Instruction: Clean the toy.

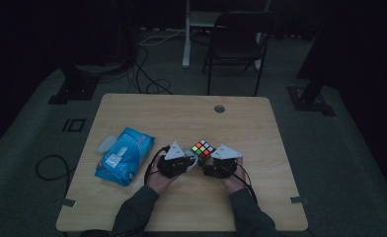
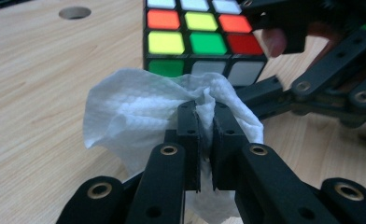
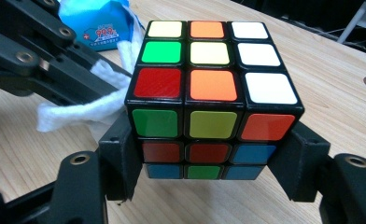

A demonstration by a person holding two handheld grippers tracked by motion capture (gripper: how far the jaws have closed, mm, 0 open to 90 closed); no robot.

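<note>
Between the right gripper's (image 3: 209, 154) jaws sits the Rubik's cube (image 3: 211, 93), clamped at its sides above the table (image 3: 321, 70). Just beside it, the left gripper (image 2: 205, 135) pinches a white wet wipe (image 2: 139, 107) against the cube. Hard wiping could twist a layer or shove the cube loose. Beyond, the wipes pack (image 1: 125, 155) lies, contents hidden.

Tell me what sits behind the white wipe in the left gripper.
Behind the white wipe stands the scrambled puzzle cube, clamped by the right gripper. The wipe covers part of the cube's lower rows, so those squares stay hidden. The left gripper pinches the wipe.
</note>
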